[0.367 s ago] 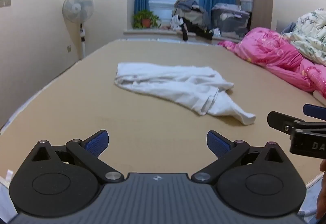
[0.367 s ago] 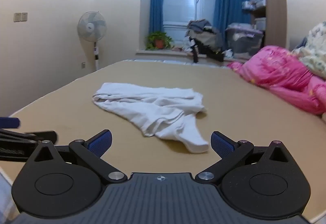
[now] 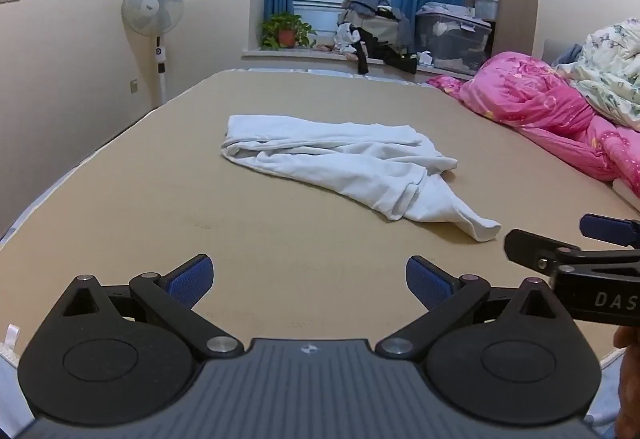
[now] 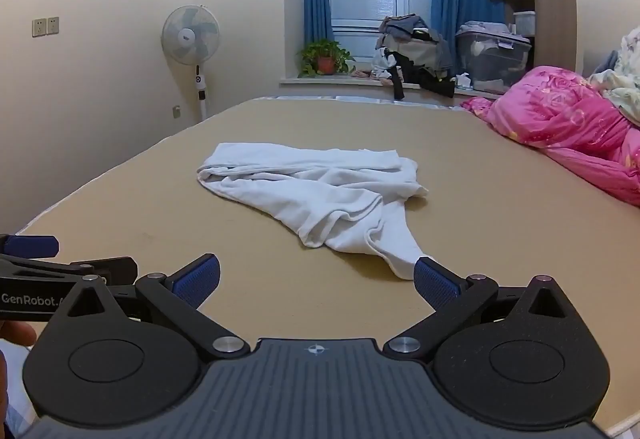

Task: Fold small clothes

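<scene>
Crumpled white cotton garment (image 4: 320, 195), maybe a small shirt, lying loose in a heap on the tan bed top (image 3: 160, 207), not yet folded, with left gripper (image 3: 308, 281) and right gripper (image 4: 316, 279) both spread wide, holding nothing, ready to grab.

Soft white cloth garment (image 3: 340, 167)

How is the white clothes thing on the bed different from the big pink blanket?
The white garment lies crumpled in the middle of the bed, low and nearly flat; the pink blanket is heaped up high along the bed's right side. The garment is plain white, while the blanket is bright pink with a flower pattern. The garment looks thin, the blanket puffy. Both are soft cloth, unfolded, and neither tongs touch them.
</scene>
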A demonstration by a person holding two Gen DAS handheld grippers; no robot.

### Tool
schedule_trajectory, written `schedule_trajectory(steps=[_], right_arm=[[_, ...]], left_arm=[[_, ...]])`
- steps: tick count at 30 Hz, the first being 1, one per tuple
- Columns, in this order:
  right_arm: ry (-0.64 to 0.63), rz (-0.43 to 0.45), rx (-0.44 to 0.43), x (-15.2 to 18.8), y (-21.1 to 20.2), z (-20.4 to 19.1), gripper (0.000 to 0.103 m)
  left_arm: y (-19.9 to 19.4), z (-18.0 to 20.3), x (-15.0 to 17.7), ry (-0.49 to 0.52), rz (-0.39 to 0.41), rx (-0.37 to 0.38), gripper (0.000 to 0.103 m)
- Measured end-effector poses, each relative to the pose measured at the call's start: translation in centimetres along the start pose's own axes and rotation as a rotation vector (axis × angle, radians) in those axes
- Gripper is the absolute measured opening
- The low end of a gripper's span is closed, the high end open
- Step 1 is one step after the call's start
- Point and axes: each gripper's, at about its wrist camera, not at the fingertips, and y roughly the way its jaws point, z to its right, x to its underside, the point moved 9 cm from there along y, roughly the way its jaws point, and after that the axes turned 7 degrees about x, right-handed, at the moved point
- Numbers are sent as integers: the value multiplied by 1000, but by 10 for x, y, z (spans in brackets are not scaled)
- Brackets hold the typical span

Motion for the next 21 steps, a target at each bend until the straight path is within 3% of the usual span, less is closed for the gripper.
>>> schedule_trajectory(steps=[21], right_arm=[[-9, 0, -2, -1, -6, -7, 102]], left_arm=[[-2, -4, -3, -22, -1, 4, 103]])
